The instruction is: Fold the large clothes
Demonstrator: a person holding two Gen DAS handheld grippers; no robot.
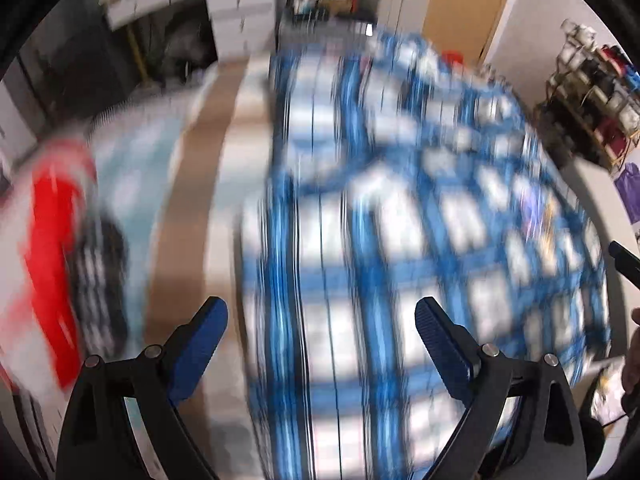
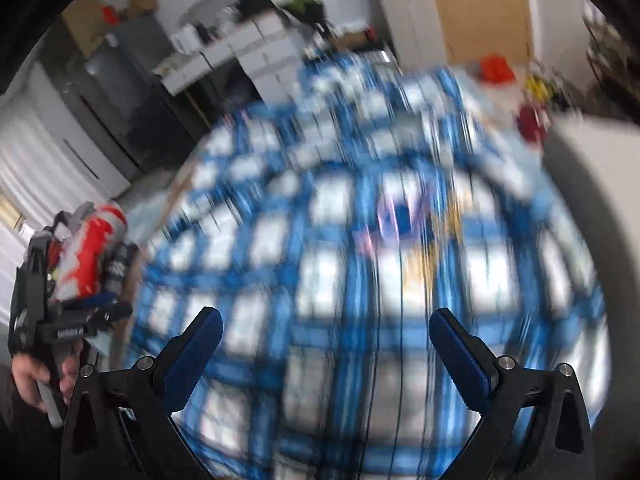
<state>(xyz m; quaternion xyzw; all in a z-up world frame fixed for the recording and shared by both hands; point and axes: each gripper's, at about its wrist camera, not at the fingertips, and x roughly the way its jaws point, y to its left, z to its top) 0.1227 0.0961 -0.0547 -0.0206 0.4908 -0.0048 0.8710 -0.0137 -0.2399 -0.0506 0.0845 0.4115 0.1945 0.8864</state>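
Cluttered shelving is being shown behind a blurred blue plaid garment (image 1: 400, 220), over which the left gripper (image 1: 320, 316) and right gripper (image 2: 326, 326) are being held spread, gripping nothing.

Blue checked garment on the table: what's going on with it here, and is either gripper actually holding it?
A person holds a two-finger gripper in each hand over a blue and white checked garment spread on the table. The left gripper and the right gripper are both open, with no cloth between the fingers. Both views are heavily motion-blurred, so folds cannot be judged. A red and white item lies at the left.
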